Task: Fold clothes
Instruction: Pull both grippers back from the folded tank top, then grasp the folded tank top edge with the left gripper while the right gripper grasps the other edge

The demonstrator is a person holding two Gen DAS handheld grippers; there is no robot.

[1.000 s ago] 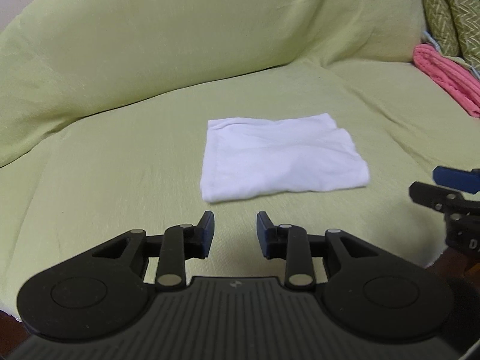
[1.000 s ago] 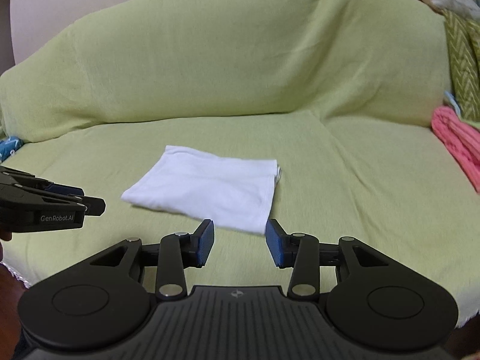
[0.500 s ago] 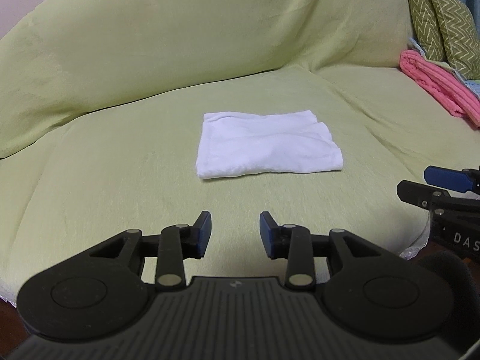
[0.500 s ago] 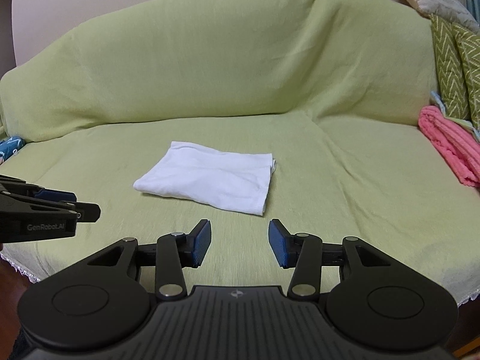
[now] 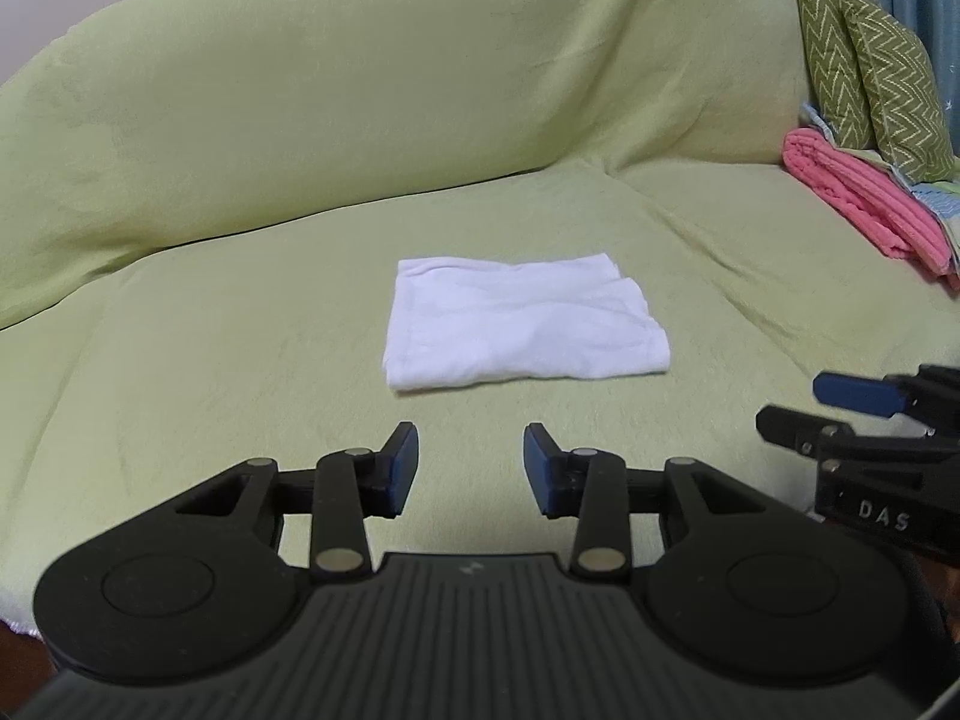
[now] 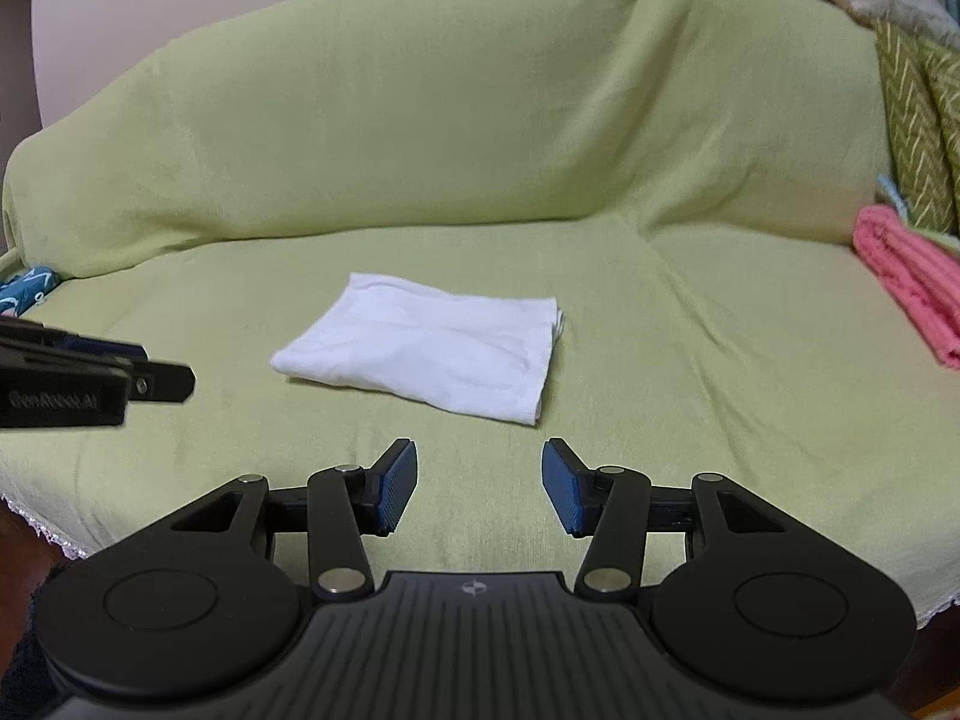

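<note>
**Folded white cloth on the sofa seat, both tools held clear of it**

A white cloth (image 5: 525,321) lies folded into a flat rectangle on the seat of a sofa draped with a light green cover (image 5: 300,120). In the right wrist view the same cloth (image 6: 420,354) shows stacked layers along its right-hand edge, and its near corner points toward the camera.

The left hand-held gripper (image 5: 471,468) hovers over bare green cover just short of the cloth's near edge. Its blue pads are apart, the jaws are opening, and nothing sits between them. The right hand-held gripper (image 6: 480,486) hangs likewise in front of the cloth, jaws parted with only the cover visible in the gap, touching nothing. Each tool appears at the edge of the other's view: the right one at the right border of the left wrist view, the left one (image 6: 174,384) at the left border of the right wrist view.

At the right end of the seat, well apart from the white cloth, lies a folded pink textile (image 5: 864,198), with green zigzag-patterned cushions (image 5: 870,72) propped behind it. A scrap of blue patterned fabric (image 6: 27,288) peeks out at the left end of the seat.
</note>
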